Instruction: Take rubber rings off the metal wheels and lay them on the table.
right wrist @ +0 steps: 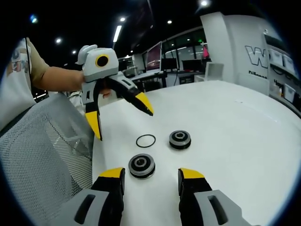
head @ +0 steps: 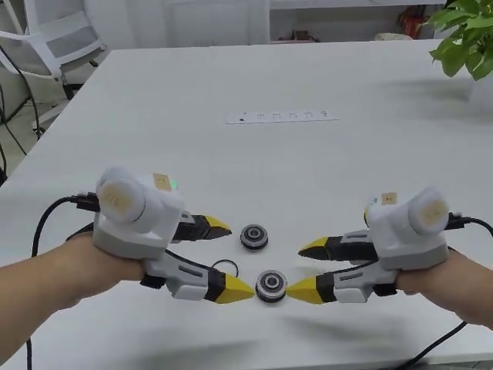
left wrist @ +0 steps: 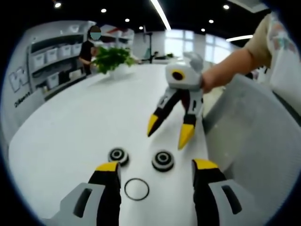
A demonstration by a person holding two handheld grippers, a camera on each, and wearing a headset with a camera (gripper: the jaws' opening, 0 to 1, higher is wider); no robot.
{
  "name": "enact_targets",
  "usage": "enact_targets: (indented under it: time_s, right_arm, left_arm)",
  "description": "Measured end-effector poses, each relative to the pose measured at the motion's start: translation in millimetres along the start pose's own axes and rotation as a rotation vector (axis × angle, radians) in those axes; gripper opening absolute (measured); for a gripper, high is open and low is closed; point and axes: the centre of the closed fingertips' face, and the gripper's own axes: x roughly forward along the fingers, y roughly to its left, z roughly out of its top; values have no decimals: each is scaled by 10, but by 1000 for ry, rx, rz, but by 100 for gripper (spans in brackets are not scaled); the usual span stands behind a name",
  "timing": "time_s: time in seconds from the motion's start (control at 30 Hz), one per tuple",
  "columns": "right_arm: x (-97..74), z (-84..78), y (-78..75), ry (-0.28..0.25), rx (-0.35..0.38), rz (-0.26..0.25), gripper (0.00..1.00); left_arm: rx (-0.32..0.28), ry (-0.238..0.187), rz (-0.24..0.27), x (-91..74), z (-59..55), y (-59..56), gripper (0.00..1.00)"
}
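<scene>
Both jaws gape empty: pin the near wheel (head: 270,284) with your left gripper (head: 241,260), then pinch its rubber ring (head: 260,285) (a loose ring (head: 224,268) lies beside) using your right gripper (head: 294,268).

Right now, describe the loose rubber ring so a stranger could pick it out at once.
On the big white table, look between the open yellow-tipped jaws of the left gripper. The thin black rubber ring lies flat there, a bare hoop, unlike the two thick metal wheels beside it.
</scene>
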Motion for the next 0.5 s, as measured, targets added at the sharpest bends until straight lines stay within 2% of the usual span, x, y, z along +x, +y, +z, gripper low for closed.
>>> enact_targets:
  time_s: [0.5]
  right_arm:
    - [117,-86,94,38,-56,46,34]
  left_arm:
    - [2,21,-36,157,-72,-51,52]
